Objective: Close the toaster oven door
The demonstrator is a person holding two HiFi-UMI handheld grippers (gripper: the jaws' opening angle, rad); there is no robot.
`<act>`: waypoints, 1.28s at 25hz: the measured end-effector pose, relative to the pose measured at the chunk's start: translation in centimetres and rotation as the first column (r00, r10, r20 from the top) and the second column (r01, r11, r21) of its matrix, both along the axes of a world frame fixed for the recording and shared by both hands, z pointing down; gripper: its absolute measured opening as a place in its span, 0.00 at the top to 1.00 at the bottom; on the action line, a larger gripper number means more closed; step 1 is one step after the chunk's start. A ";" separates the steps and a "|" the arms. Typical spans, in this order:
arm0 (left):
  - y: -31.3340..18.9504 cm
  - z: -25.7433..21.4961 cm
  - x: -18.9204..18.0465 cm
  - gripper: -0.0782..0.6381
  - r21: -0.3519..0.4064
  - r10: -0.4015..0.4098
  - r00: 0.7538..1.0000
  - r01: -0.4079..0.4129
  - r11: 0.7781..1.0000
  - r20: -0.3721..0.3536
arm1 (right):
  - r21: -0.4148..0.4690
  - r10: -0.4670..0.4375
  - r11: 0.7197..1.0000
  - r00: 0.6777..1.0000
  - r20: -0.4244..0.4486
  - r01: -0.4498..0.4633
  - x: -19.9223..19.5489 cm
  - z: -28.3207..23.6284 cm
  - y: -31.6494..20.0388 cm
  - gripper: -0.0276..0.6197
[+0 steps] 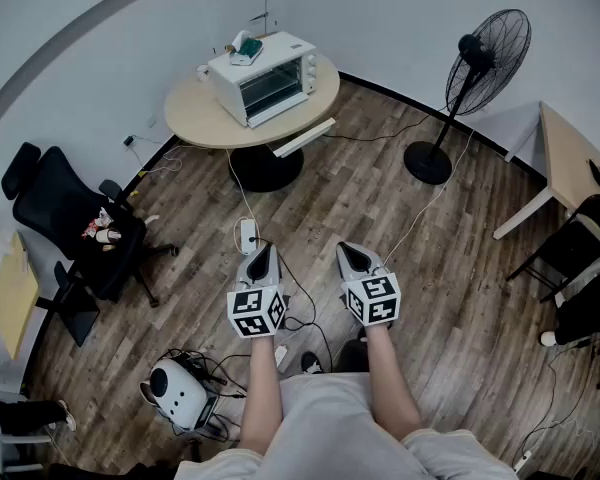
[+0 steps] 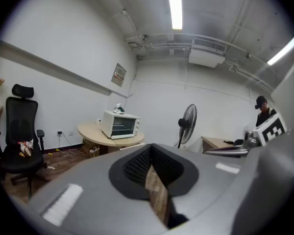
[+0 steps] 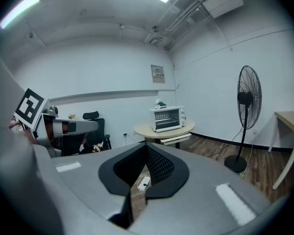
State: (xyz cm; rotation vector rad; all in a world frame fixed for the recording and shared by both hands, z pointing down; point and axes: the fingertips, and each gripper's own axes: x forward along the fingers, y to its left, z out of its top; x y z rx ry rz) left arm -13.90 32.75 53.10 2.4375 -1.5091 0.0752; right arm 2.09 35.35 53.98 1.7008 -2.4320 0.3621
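The white toaster oven (image 1: 263, 78) stands on a round wooden table (image 1: 205, 118) far across the room, its glass front facing me. At this distance I cannot tell how its door stands. It also shows small in the left gripper view as the toaster oven (image 2: 120, 125) and in the right gripper view as the toaster oven (image 3: 167, 119). A small green and white object (image 1: 245, 48) lies on its top. My left gripper (image 1: 263, 251) and right gripper (image 1: 348, 251) are held side by side in front of my body, well short of the table. Both are shut with nothing between the jaws.
A standing fan (image 1: 485, 53) is at the right of the table and a black office chair (image 1: 70, 228) at the left. A power strip (image 1: 248, 235) and cables lie on the wood floor ahead. A white device (image 1: 177, 393) sits at lower left, a desk (image 1: 570, 158) at the right.
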 end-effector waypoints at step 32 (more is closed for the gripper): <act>-12.3 2.3 2.6 0.81 -0.072 -0.090 0.996 0.090 0.993 0.003 | -0.022 -0.066 0.997 0.992 0.104 0.069 5.7 1.3 -11.9 0.96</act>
